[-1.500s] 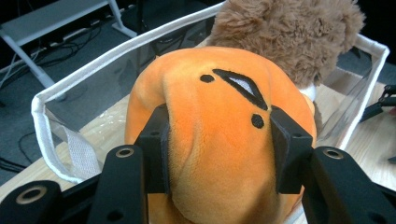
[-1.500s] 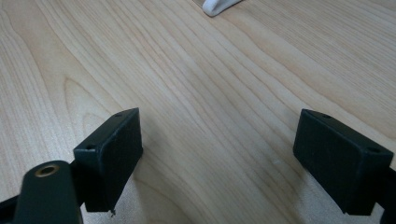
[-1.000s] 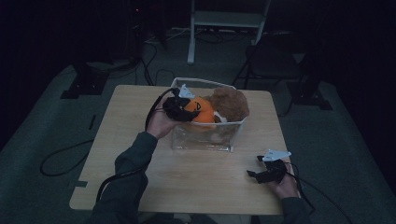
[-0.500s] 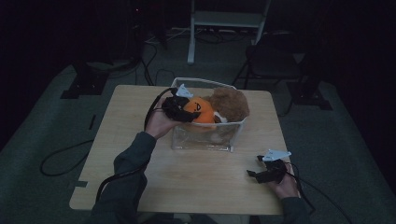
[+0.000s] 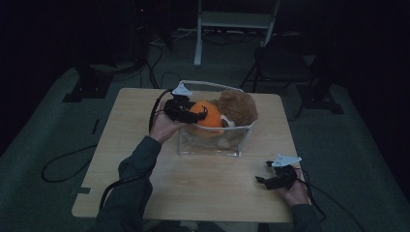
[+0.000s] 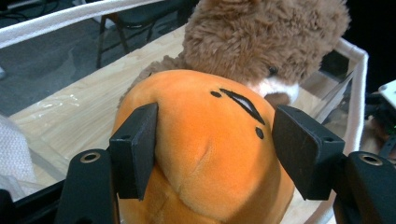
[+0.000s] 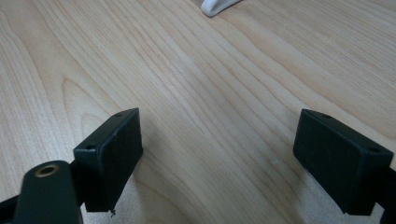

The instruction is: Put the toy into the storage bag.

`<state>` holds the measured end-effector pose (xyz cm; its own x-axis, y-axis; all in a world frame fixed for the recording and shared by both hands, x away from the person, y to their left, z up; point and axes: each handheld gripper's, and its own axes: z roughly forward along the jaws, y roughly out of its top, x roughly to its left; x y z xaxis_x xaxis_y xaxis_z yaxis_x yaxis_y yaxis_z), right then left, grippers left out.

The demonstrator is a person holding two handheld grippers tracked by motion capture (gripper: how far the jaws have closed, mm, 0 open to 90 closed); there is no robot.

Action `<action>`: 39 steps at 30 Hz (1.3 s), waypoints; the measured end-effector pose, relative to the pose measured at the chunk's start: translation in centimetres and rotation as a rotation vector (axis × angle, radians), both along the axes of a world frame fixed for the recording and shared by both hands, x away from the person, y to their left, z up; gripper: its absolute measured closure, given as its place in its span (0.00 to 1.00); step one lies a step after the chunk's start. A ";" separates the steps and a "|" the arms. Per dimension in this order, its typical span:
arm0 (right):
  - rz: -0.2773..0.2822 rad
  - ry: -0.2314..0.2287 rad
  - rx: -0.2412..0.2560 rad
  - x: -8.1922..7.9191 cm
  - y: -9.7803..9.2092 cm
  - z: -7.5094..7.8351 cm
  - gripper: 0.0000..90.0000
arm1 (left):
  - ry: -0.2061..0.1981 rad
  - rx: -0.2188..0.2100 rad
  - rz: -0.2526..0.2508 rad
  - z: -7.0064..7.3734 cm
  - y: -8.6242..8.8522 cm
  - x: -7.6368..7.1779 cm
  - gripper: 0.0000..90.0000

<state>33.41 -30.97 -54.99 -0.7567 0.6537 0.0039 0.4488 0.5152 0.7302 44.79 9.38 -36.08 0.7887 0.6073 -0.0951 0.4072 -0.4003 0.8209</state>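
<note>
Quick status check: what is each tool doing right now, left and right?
Left tool: jaws closed around the orange plush toy, over the clear bin.
Right tool: open, holding nothing, over the table.

A smooth, short-piled orange plush toy [image 6: 201,149] is seen against a brown teddy bear [image 6: 261,42] of long, shaggy fur. Both are enclosed by a clear glossy plastic bag [image 5: 208,145] edged with white cloth trim. Beneath the bag, a matt, light-grained wooden table [image 7: 196,93] is shown.
</note>
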 end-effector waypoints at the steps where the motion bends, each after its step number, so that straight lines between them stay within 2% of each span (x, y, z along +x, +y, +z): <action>1: 0.000 0.000 0.000 0.0 0.0 0.0 0.17 | 0.000 -0.006 0.001 0.0 0.1 0.0 0.38; 4: 0.000 0.000 0.000 0.0 0.0 0.0 0.17 | -0.001 -0.025 0.004 0.0 0.2 0.0 0.40; 8: 0.000 0.000 0.000 0.0 0.0 0.0 0.17 | 0.018 -0.085 0.005 -0.2 0.8 0.3 0.43; 10: 0.000 0.000 0.000 0.0 0.0 0.0 0.17 | 0.041 -0.126 0.010 -0.2 1.0 0.5 0.45; 11: 0.000 0.000 0.000 0.0 0.0 0.0 0.17 | 0.056 -0.171 0.015 -0.2 1.4 0.7 0.48; 12: 0.000 0.000 0.000 0.0 0.0 0.0 0.17 | 0.065 -0.191 0.016 -0.2 1.5 0.7 0.51; 13: 0.000 0.000 0.000 0.0 0.0 0.0 0.17 | 0.065 -0.193 0.018 -0.2 1.6 0.8 0.53; 15: 0.000 0.000 0.000 0.0 0.0 0.0 0.17 | 0.052 -0.174 0.036 -0.3 1.6 0.7 0.63; 17: 0.000 0.000 0.000 0.0 0.0 0.0 0.17 | 0.034 -0.160 0.039 -0.3 1.5 0.6 0.68; 19: 0.000 -0.001 0.000 0.0 0.0 0.0 0.17 | 0.019 -0.127 0.040 -0.3 1.3 0.4 0.72; 23: 0.000 -0.001 -0.001 0.0 0.0 0.0 0.17 | -0.021 -0.015 0.022 -0.2 0.6 -0.2 0.74; 28: -0.004 0.000 -0.002 0.0 0.0 0.0 0.17 | -0.034 0.054 0.013 -0.2 0.2 -0.5 0.74; 36: -0.005 0.000 -0.001 0.0 0.0 0.0 0.17 | -0.085 0.093 0.056 -0.2 0.0 -1.2 0.66; 39: -0.005 0.001 -0.001 0.0 0.0 0.0 0.17 | -0.102 0.077 0.068 0.0 0.3 -1.5 0.57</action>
<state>33.39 -30.96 -54.99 -0.7537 0.6573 0.0034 0.4516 0.5140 0.7292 43.33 9.66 -36.05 0.7486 0.6622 0.0329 0.3512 -0.4382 0.8274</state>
